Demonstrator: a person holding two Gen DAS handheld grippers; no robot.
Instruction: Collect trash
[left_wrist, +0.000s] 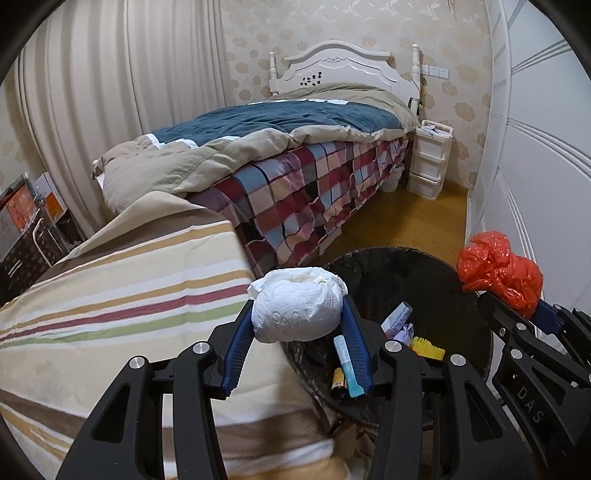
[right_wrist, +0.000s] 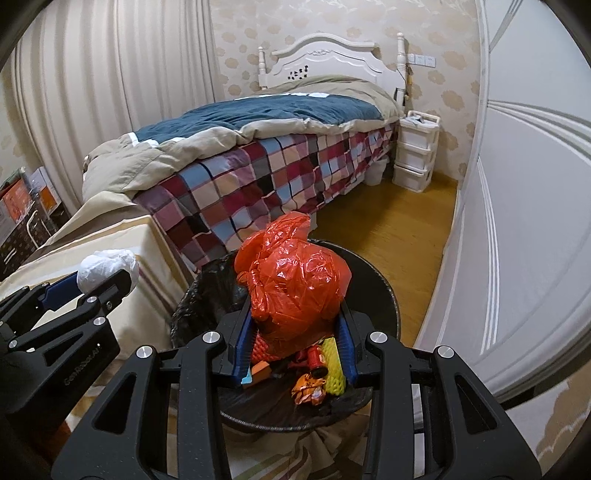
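Bedroom walls carry pale patterned paper, and we see a bed (left_wrist: 295, 155) with a white headboard, a teal and beige quilt and a checked cover hanging down its side. Beside its head stands a white drawer unit (left_wrist: 428, 158) with 3 drawers, on a wooden floor (left_wrist: 399, 221). Nearer to us lies a striped cloth (left_wrist: 129, 306) over a raised surface that runs up to the foot of the bed.

Just beside that cloth sits a round trash bin (left_wrist: 476, 365) lined with a black bag. Inside it we make out a yellow ridged piece (left_wrist: 428, 347), a pale blue tube (left_wrist: 347, 365) and crumpled wrappers (right_wrist: 308, 387).

We hold 2 grippers. Our right gripper (right_wrist: 295, 325) is clamped on a crumpled orange plastic bag (right_wrist: 291, 273), its blue pads pressing the lower part of the bag from both sides; the bag hangs over the open bin. In the left wrist view the same bag (left_wrist: 498, 273) shows above the bin's far right rim.

Our left gripper (left_wrist: 297, 314) is closed around a white paper wad (left_wrist: 295, 310), a ball of embossed tissue held between the 2 blue pads. The wad sits over the edge where the striped cloth meets the bin's rim. In the right wrist view it (right_wrist: 107, 269) appears to the left of the bin, over the cloth.
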